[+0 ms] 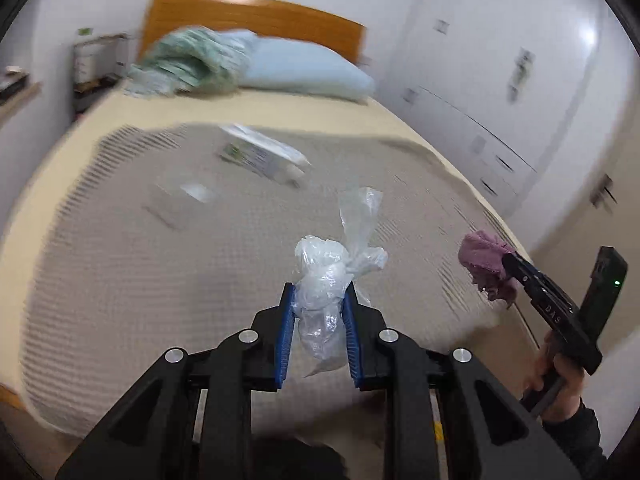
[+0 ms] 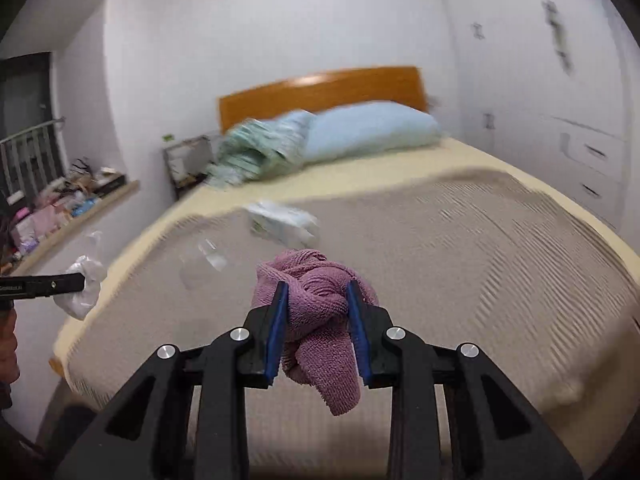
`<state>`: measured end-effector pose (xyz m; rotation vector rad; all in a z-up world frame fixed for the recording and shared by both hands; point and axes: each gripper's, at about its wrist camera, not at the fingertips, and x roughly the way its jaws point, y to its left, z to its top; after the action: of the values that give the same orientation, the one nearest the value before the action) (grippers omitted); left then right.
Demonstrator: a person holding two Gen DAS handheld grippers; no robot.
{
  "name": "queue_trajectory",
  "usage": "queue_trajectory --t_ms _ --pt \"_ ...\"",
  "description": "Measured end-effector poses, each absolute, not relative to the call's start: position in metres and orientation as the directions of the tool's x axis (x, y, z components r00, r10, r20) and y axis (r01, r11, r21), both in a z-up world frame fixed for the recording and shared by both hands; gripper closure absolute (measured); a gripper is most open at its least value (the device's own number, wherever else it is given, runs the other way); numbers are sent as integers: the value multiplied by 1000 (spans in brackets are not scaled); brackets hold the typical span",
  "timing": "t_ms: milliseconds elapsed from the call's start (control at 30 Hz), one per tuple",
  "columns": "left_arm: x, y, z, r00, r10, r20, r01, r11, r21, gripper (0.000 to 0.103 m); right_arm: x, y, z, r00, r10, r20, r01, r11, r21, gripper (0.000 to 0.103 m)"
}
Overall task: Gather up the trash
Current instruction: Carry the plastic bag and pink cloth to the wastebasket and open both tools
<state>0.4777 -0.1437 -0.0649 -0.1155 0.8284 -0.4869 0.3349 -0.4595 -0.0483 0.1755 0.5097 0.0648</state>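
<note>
My left gripper [image 1: 319, 294] is shut on a crumpled clear plastic bag [image 1: 326, 268], held above the near part of the bed [image 1: 120, 280]. My right gripper [image 2: 317, 294] is shut on a knotted mauve cloth [image 2: 316, 312]. In the left wrist view the right gripper [image 1: 505, 261] shows at the right edge with the mauve cloth [image 1: 482, 262] at its tip and a hand [image 1: 560, 380] on its handle. In the right wrist view the left gripper [image 2: 82, 282] reaches in from the left with the plastic bag [image 2: 82, 280]. A white and green packet [image 1: 264, 156] and a flat clear wrapper [image 1: 192, 192] lie on the grey blanket.
A blue pillow [image 1: 304, 68] and a green bundle of cloth [image 1: 188, 64] lie by the wooden headboard [image 1: 256, 16]. White wardrobe doors and drawers [image 1: 500, 80] stand to the right of the bed. A cluttered window ledge [image 2: 68, 204] runs along the left wall, with a nightstand [image 2: 188, 164] beside it.
</note>
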Motion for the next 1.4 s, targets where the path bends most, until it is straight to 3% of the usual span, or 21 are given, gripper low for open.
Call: queue_trajectory --t_ms 200,367,567,800,900,1033,1167,1233,1300,1400 --pt "414 -237 -179 324 -577 -750 470 786 -402 82 214 -549 -193 682 2 -731 248 940 235 74" --pt "377 -297 -243 151 -538 -829 508 762 -402 82 140 -593 -304 499 -6 -867 475 838 268 74" --pt "364 -331 -266 139 -457 -879 547 775 -316 82 164 -601 -378 419 67 -906 516 803 298 72" --pt "378 -355 -285 110 -414 -903 560 777 -288 82 218 -625 -484 302 126 -945 550 786 281 49" --pt "380 -373 -296 87 -386 -918 587 765 -266 82 222 -636 -528 148 240 -959 595 753 280 49" --pt "384 -405 -313 46 -367 -929 625 736 -260 82 194 -652 -490 308 217 -926 602 710 367 49" --pt "389 -462 -353 -116 -341 -933 633 698 -334 82 135 -676 -431 447 104 -888 663 629 407 35" --pt "395 -492 -381 -259 -343 -903 570 700 -430 81 114 -685 -422 447 70 -892 705 586 399 34" --pt "398 -527 -400 -227 -293 -929 598 711 -370 81 88 -687 -416 458 59 -887 734 537 415 34" --pt "409 -581 -433 -280 -260 -924 586 716 -379 79 60 -685 -414 439 38 -898 764 510 396 34"
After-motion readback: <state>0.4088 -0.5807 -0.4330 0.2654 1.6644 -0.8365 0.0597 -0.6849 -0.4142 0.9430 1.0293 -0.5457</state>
